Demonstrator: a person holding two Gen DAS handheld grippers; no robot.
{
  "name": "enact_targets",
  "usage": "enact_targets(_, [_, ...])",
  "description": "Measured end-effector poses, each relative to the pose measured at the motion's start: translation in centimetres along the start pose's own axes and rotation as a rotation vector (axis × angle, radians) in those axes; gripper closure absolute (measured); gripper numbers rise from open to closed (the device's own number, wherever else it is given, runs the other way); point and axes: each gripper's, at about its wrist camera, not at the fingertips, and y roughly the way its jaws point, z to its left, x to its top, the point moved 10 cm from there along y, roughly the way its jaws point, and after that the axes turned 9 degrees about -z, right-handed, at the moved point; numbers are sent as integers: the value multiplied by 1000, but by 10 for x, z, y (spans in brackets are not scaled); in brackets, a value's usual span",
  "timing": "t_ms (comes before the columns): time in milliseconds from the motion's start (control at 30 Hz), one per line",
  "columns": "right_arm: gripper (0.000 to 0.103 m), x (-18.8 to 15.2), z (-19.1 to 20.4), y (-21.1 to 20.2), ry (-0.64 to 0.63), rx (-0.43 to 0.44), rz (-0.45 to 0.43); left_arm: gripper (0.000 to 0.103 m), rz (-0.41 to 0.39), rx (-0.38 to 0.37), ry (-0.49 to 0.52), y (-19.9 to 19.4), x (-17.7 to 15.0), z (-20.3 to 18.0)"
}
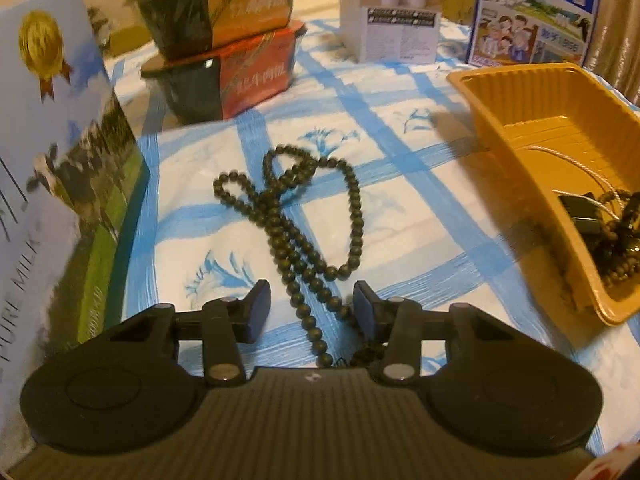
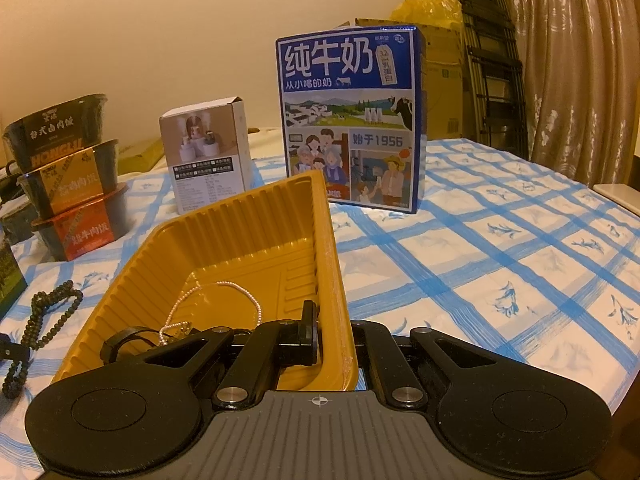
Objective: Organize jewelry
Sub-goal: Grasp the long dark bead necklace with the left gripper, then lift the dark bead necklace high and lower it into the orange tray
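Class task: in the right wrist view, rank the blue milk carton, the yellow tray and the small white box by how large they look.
1. yellow tray, though it is nearest the camera, so this may flatter it.
2. blue milk carton.
3. small white box, clearly smallest.

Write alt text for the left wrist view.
The open left gripper straddles a dark bead necklace lying looped on a blue-checked cloth. A yellow tray at right already holds other jewelry; milk cartons and stacked food bowls stand around.
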Motion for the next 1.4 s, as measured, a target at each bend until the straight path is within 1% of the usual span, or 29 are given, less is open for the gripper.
enact_targets(100, [99,-1,-1,0,0,-1,1,63,0,1,-45,7,0,6])
enact_targets(233, [99,-1,-1,0,0,-2,3,65,-9,-12,-74,14,3,10])
enact_targets(300, [99,-1,-2,0,-2,-3,4,67,-15,-21,-72,17,5,10])
enact_targets(400, [99,-1,-1,0,-2,-4,5,75,-26,-28,-61,19,8,7])
enact_targets(467, [99,0,0,1,-3,-6,6,90,-34,-40,-48,19,8,3])
enact_targets(533, [99,0,0,1,-3,-6,7,96,-34,-49,-38,19,9,-1])
enact_targets(633, [99,0,-1,0,-2,-6,8,97,-32,-54,-30,17,10,-2])
enact_targets(700, [99,0,-2,0,-2,-5,8,97,-31,-72,-36,12,11,-3])
enact_targets(767, [99,0,0,1,-1,-5,7,97,-43,-75,-25,5,14,-5])
enact_targets(900, [99,1,0,0,-1,-2,6,97,-98,-91,-8,-18,33,-9])
enact_targets(1100, [99,2,2,0,1,1,4,97,-210,-116,21,-63,78,-11])
enact_targets(1400, [99,4,3,0,1,4,0,97,-359,-158,21,-127,146,-17])
